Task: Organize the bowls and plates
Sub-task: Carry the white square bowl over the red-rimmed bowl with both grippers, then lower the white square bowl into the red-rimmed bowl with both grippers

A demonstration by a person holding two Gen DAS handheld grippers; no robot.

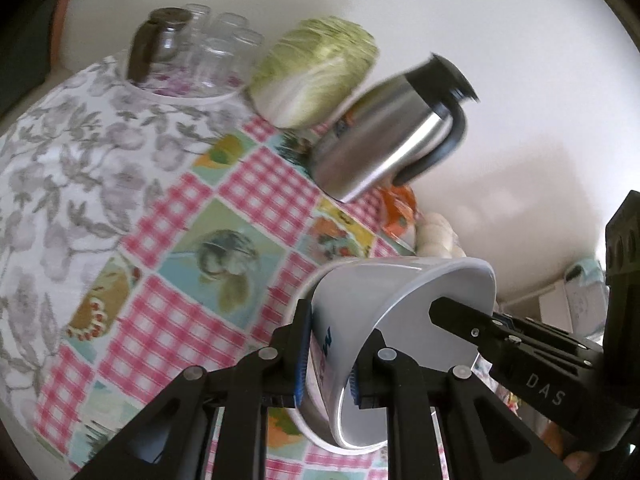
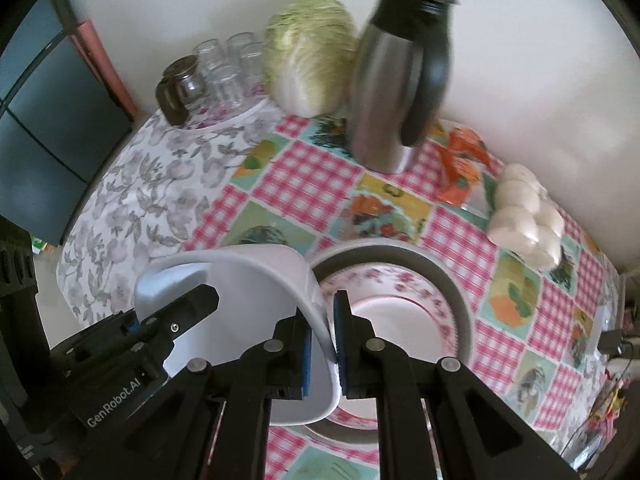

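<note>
So both grippers clamp opposite rim walls of one white bowl (image 2: pixel 248 304), tilted above the table: left gripper (image 1: pixel 326 356) nearly shut on it, right gripper (image 2: pixel 323 346) fully pinched. Uneven pull could slip the rim. Left to right: glass jars (image 2: pixel 224 68), cabbage (image 2: pixel 308 60), thermos (image 2: pixel 396 76), floral plate (image 2: pixel 400 304) below.

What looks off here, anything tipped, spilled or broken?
Nothing spilled or broken. The one odd sight is the white bowl: it hangs tilted above the table, pinched at opposite rim walls by the left gripper and the right gripper. The flowered plate lies flat below.
</note>
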